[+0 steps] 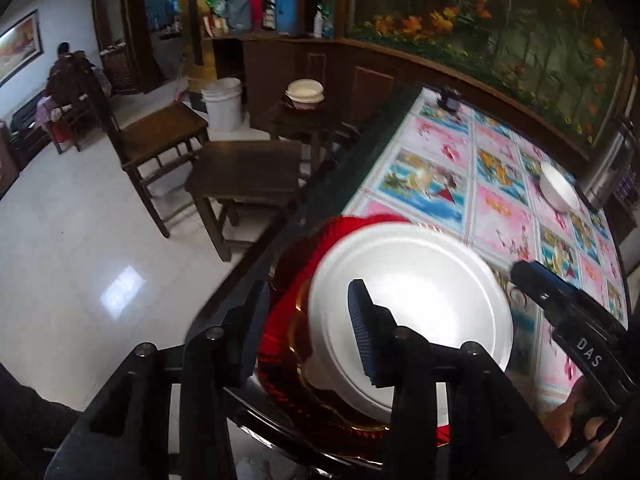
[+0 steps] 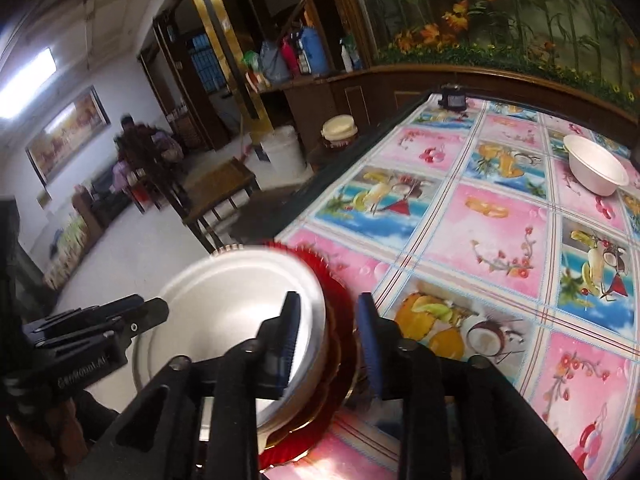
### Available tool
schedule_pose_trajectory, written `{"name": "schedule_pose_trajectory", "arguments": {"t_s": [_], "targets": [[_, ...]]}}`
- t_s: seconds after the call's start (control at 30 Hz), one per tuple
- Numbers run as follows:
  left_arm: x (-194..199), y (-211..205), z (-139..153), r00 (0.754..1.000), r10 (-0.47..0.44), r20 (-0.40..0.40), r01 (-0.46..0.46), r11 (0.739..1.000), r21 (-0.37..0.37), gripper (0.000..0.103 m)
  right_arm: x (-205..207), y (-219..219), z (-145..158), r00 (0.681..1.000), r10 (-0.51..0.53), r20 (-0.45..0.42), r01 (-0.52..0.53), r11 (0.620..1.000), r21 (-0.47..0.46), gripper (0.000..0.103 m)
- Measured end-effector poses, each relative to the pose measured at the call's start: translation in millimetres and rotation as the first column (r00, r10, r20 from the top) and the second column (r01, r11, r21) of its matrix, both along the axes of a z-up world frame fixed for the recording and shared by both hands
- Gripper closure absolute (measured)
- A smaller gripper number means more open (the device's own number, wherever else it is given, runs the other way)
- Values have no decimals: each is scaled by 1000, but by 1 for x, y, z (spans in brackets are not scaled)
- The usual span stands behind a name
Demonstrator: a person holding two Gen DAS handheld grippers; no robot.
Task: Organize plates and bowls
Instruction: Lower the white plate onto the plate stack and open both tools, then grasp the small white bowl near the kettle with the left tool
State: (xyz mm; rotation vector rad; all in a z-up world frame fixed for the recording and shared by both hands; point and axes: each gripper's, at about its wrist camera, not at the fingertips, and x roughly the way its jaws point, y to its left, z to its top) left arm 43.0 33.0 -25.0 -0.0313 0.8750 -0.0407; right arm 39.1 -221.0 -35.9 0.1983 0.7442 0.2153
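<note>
A round white disposable plate [image 1: 412,312] rests on a red, gold-rimmed platter [image 1: 292,264] at the near corner of the fruit-patterned tablecloth table [image 2: 504,220]. The left gripper [image 1: 308,332] and the right gripper [image 2: 330,344] straddle opposite rims, fingers apart, each with one pad over the plate and nothing clamped. A white foam bowl [image 2: 596,170] sits well apart at the far edge, nearer the right hand. The right view shows its hollow; the left view only a sliver.
</note>
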Motion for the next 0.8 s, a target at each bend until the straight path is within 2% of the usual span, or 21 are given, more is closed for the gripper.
{"name": "schedule_pose_trajectory", "arguments": {"t_s": [0.13,0.2,0.23,0.27,0.33,0.37,0.43,0.47,0.5,0.53,0.57,0.63,0.67,0.73,0.8], "targets": [[-8,0,18,998,8,63,-7,1000,-28,62,-5,-38,-1,997,-72,31,71,997,15,64],[-12,-4,27,995,5,101,-2,999,-35,62,-4,-60,-2,990,-139,13,138,990,24,64],[-15,-7,33,991,18,131,-14,999,-31,62,-6,-72,6,980,-198,31,197,980,41,64],[-15,-10,39,987,31,160,-28,999,-25,62,-12,-82,20,963,-258,75,253,965,69,64],[-19,-23,53,975,21,220,-17,1000,-20,59,-35,-80,70,925,-282,256,269,959,85,63],[-21,-30,59,972,8,236,-2,1000,-24,51,-49,-68,92,900,-249,358,251,967,42,63],[-20,-48,70,966,-18,257,30,999,-43,40,-74,-44,124,853,-121,507,183,980,-74,60],[-18,-57,73,966,-32,258,44,998,-42,36,-88,-35,137,822,-50,567,157,977,-142,52],[-16,-68,76,966,-54,253,65,997,-33,35,-100,-35,146,784,-18,620,168,968,-184,47],[-11,-84,77,968,-96,232,105,994,-27,34,-108,-43,150,757,-21,653,193,962,-193,35],[-7,-94,78,970,-115,215,124,992,-27,34,-110,-60,152,741,-57,669,230,958,-173,25],[4,-121,77,971,-169,169,178,983,-44,34,-101,-117,147,749,-216,627,320,946,-57,23],[8,-135,77,969,-193,153,204,977,-56,34,-93,-152,139,759,-308,574,367,930,14,23],[22,-174,75,962,-245,121,253,966,-55,34,-81,-222,111,744,-469,476,476,872,114,22],[33,-208,72,955,-284,88,289,956,-54,34,-74,-274,81,725,-559,404,559,819,130,22]]}}
